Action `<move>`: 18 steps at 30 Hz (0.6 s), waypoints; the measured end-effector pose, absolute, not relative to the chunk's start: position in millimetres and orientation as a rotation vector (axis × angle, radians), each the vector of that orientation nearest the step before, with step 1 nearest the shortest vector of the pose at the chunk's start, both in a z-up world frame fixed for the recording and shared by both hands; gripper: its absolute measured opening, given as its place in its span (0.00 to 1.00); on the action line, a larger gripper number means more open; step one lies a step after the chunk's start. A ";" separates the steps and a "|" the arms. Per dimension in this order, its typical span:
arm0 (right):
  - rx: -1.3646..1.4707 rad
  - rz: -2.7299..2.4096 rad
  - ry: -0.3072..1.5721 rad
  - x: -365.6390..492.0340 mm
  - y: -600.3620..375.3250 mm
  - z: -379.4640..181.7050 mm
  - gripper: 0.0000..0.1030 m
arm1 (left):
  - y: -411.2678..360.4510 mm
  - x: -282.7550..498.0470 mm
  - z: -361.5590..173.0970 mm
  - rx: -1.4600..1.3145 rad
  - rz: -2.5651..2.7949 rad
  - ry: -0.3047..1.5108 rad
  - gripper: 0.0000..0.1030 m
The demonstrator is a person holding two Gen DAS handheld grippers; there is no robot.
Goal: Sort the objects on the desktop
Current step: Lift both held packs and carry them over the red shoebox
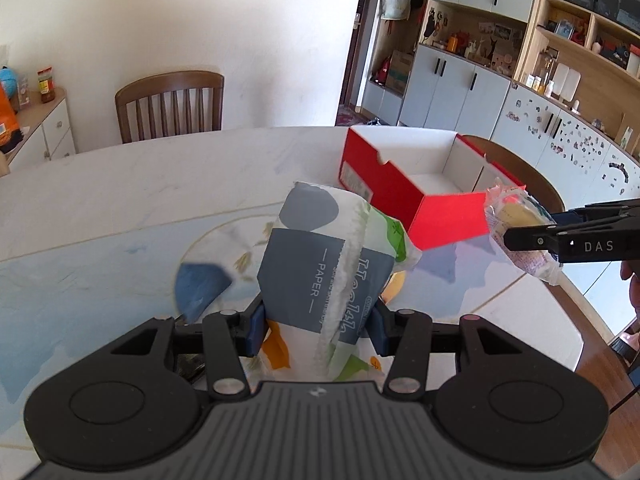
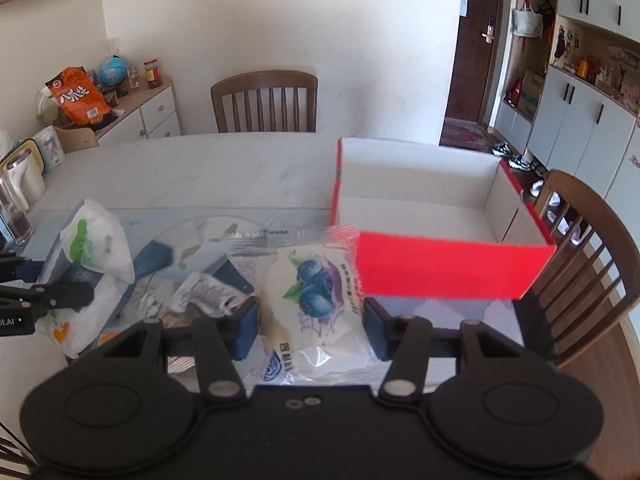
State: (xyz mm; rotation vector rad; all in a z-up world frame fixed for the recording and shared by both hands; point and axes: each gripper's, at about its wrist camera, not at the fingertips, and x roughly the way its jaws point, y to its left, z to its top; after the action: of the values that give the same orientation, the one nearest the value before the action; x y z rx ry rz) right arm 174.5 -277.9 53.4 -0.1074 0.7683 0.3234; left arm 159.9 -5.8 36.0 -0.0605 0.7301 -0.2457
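My left gripper (image 1: 316,330) is shut on a pack of paper tissues (image 1: 320,256), white with grey, green and orange patches, held above the table. My right gripper (image 2: 310,330) is shut on a clear snack packet with a blueberry picture (image 2: 312,292), also lifted off the table. The red box with a white inside (image 1: 404,184) stands open ahead and to the right of both grippers (image 2: 432,216). In the left wrist view the right gripper (image 1: 516,236) shows at the right edge with its snack packet (image 1: 512,216). The right wrist view shows the left gripper (image 2: 76,294) and its tissue pack (image 2: 94,248) at the left.
A small crumpled packet (image 2: 208,292) and a blue item (image 2: 154,258) lie on the pale table (image 1: 140,184). Wooden chairs stand behind (image 2: 266,102) and at the right (image 2: 580,264). Bottles and a kettle (image 2: 20,184) sit at the table's left end.
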 end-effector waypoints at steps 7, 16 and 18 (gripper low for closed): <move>-0.094 0.348 0.757 206.9 -304.6 62.9 0.52 | -38.7 191.2 48.0 -0.046 -0.250 0.705 0.47; -0.105 0.366 0.728 245.4 -332.5 72.7 0.52 | -74.3 238.5 64.8 -0.051 -0.258 0.688 0.47; -0.112 0.362 0.718 253.1 -336.7 74.7 0.52 | -82.6 248.7 68.3 -0.048 -0.264 0.684 0.47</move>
State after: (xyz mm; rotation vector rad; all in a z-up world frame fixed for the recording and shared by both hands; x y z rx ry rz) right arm 253.1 -336.7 74.7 -0.1116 0.7184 0.3623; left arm 248.7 -82.6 68.3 -0.0482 0.6837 -0.2639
